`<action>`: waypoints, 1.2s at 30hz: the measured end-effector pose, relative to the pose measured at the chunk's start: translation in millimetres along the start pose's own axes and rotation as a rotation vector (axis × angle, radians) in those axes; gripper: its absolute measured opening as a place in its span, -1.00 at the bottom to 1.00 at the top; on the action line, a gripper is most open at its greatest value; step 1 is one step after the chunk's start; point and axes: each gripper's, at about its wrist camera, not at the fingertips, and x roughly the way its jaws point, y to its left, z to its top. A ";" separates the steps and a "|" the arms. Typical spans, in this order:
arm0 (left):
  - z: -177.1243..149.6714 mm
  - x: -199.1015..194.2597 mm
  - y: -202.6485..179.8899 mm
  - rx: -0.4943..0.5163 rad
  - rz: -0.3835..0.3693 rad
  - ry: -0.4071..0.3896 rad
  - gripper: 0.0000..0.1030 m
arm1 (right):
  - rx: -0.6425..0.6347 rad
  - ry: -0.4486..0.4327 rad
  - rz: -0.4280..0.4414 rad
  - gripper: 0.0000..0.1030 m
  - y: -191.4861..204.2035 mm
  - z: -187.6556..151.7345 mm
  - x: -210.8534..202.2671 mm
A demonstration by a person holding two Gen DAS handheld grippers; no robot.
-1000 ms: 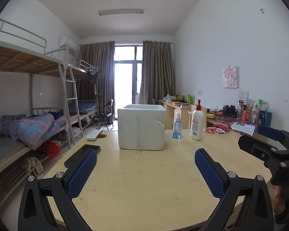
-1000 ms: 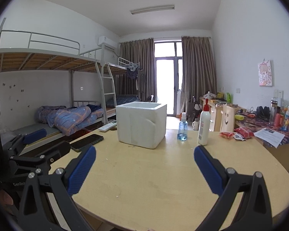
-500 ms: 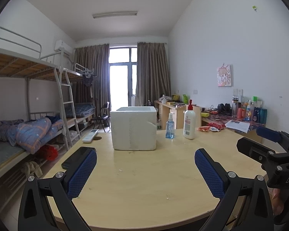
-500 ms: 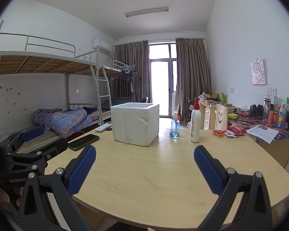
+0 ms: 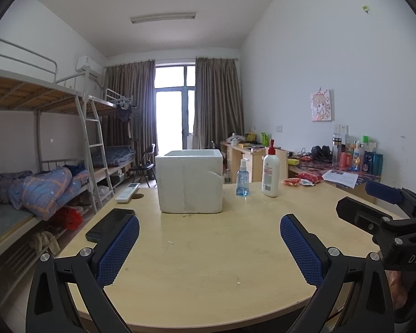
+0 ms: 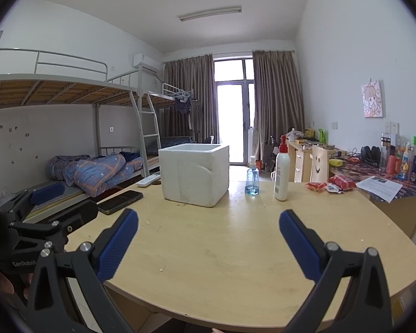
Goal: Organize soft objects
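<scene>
Left wrist view: left tongs (image 5: 209, 238) spread (nothing between them) over the counter (image 5: 208, 263); right tongs (image 6: 208, 236) likewise spread, facing the foam box (image 6: 194, 173).

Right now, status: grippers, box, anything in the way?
Left gripper open, empty. Right gripper open, empty. Foam box upright on table; no soft items visible. Phone near left gripper.

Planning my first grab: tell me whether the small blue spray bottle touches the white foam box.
Apart. The right wrist view shows bare tabletop between the small blue spray bottle and the white foam box.
</scene>
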 end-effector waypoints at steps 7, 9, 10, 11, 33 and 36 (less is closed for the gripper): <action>-0.1 0.0 -0.8 -0.001 -0.005 0.009 0.98 | -0.002 -0.001 -0.009 0.99 0.6 -0.9 -0.6; 0.1 -0.2 -1.5 0.001 -0.007 0.009 0.98 | -0.002 0.000 -0.008 1.00 -0.4 -1.1 -0.4; 0.4 0.0 -1.3 0.001 -0.006 0.009 0.98 | -0.002 0.001 -0.008 1.00 -0.4 -1.0 -0.2; 0.3 0.0 -1.4 0.000 -0.006 0.009 0.98 | -0.002 0.001 -0.009 1.00 -0.7 -1.2 -0.5; -0.4 1.3 -1.9 0.010 -0.002 0.013 0.98 | 0.000 0.012 -0.008 1.00 -2.3 -3.8 3.5; -0.8 2.1 -1.4 0.009 -0.003 0.016 0.98 | 0.001 0.011 -0.006 1.00 -3.1 -3.9 3.6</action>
